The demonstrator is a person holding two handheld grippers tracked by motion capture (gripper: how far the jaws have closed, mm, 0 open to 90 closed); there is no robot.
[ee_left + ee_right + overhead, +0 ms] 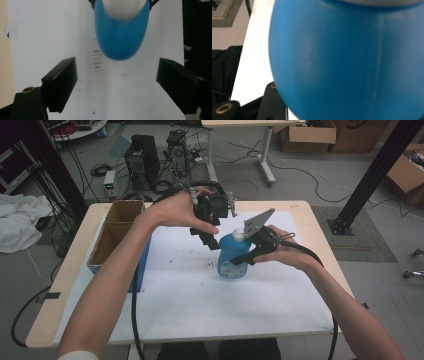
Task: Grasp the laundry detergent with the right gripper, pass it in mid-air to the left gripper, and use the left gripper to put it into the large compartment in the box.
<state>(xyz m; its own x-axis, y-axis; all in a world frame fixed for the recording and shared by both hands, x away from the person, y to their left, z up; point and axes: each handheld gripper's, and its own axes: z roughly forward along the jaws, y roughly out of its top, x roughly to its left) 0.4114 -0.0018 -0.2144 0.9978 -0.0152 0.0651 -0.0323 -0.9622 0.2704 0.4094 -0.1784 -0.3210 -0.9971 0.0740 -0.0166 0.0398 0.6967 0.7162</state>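
Note:
A blue bottle (231, 259) with a white cap (239, 234) stands upright on the white sheet (190, 295) near the table's middle. My right gripper (244, 257) comes in from the right and is shut on the bottle's body. In the right gripper view the blue bottle (347, 60) sits very close, with one black finger (273, 100) against its lower left side. My left gripper (210, 240) hangs just above and to the left of the cap, pointing down. Its jaws (117, 85) stand wide open over the sheet, with the bottle (121, 37) and white cap (123, 8) ahead of them, untouched.
An open cardboard box (117, 232) stands at the table's left edge. The white sheet carries a few dark smudges (207, 265) left of the bottle. Computer gear and cables (145, 162) lie on the floor beyond the table. A black post (372, 175) rises at the right.

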